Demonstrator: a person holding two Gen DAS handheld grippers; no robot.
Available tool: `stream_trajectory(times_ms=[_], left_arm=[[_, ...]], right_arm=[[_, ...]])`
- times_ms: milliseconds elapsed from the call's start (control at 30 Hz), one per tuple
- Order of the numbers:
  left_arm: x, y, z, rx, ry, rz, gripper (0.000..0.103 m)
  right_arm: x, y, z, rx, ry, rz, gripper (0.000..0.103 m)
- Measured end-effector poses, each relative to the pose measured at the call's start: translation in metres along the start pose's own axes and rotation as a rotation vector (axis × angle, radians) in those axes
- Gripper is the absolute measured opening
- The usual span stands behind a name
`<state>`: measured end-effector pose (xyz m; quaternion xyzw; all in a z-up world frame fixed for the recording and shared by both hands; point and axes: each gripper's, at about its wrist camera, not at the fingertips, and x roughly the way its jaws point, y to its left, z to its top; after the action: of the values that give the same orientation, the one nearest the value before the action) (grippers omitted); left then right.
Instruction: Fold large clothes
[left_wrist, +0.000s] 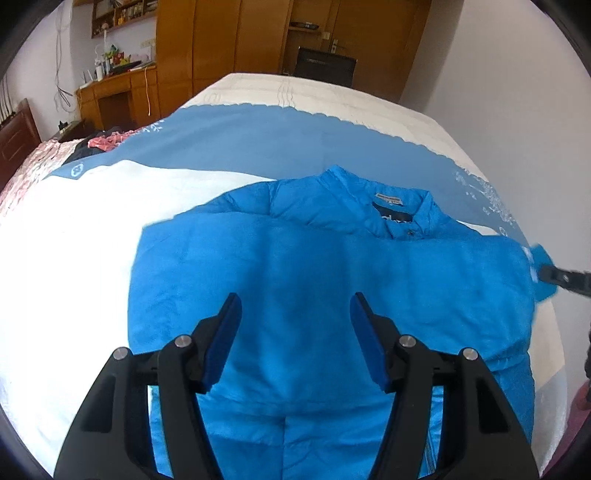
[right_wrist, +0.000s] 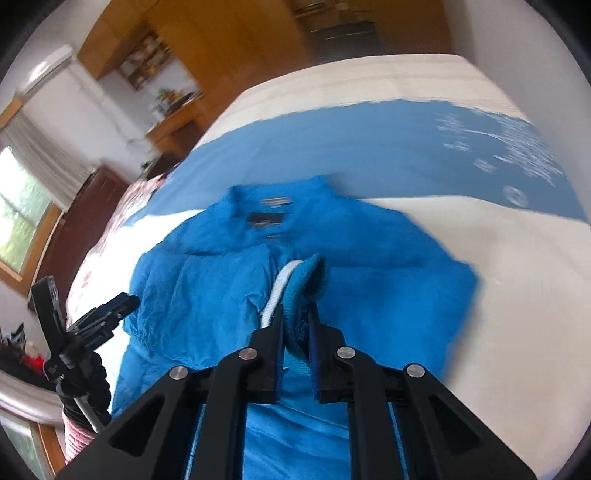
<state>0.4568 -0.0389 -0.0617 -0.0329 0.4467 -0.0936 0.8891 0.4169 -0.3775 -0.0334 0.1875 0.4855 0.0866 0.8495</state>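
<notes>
Garment: bright blue padded jacket (left_wrist: 332, 280) lies front-up on the bed (left_wrist: 74, 258), collar with its label pointing away from the cameras, body spread flat, hem nearest the person.
Left hand-held gripper (left_wrist: 295, 314): jaws wide apart, nothing between the blue pads, hovering above the middle of the jacket front. Judged to be waiting, or ready to pin the body while the sleeve comes across.
Right hand-held gripper (right_wrist: 297, 325): closed tight on the blue ribbed knit cuff with white trim (right_wrist: 303, 280), which stands up between the pads. The sleeve end is lifted off the jacket (the right wrist view is motion-blurred, so it is probably mid-swing).
Reason for hold: a cuff is the firmest edge to pinch on slippery padded cloth; carrying it inward would lay the sleeve over the chest, a likely first fold.
Progress: early, judged; the body is not yet folded.
Bed cover: white quilted spread with a broad mid-blue band (left_wrist: 258, 147) bearing white patterns, soft and slightly wrinkled.
Room: wooden wardrobe (left_wrist: 221, 37), wooden desk with clutter (left_wrist: 114, 88), dark wooden headboard (left_wrist: 18, 133), pale walls; a window (right_wrist: 22, 214) shows in the right wrist view.
</notes>
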Motion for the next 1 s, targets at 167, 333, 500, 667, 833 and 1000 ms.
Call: stream_trajectory(times_ms=[167, 333, 500, 667, 833, 1000], left_arm=[[0.028, 0.008, 0.0, -0.02, 0.047, 0.02, 0.058], [0.041, 0.011, -0.002, 0.002, 0.045, 0.041, 0.058], [0.052, 0.006, -0.009, 0.055, 0.037, 0.087, 0.059], [0.037, 0.009, -0.002, 0.022, 0.048, 0.075, 0.058], [0.002, -0.005, 0.007, 0.018, -0.013, -0.001, 0.06], [0.029, -0.041, 0.001, 0.088, 0.063, -0.014, 0.06]], right_arm=[[0.002, -0.043, -0.023, 0.066, 0.021, -0.027, 0.011], [0.038, -0.065, -0.039, 0.121, 0.075, -0.003, 0.011], [0.054, -0.062, -0.043, 0.103, 0.075, -0.038, 0.012], [0.026, -0.049, -0.042, 0.051, 0.033, -0.099, 0.019], [-0.009, -0.017, -0.032, -0.022, -0.062, -0.098, 0.02], [0.031, 0.016, -0.024, -0.081, 0.009, -0.101, 0.019]])
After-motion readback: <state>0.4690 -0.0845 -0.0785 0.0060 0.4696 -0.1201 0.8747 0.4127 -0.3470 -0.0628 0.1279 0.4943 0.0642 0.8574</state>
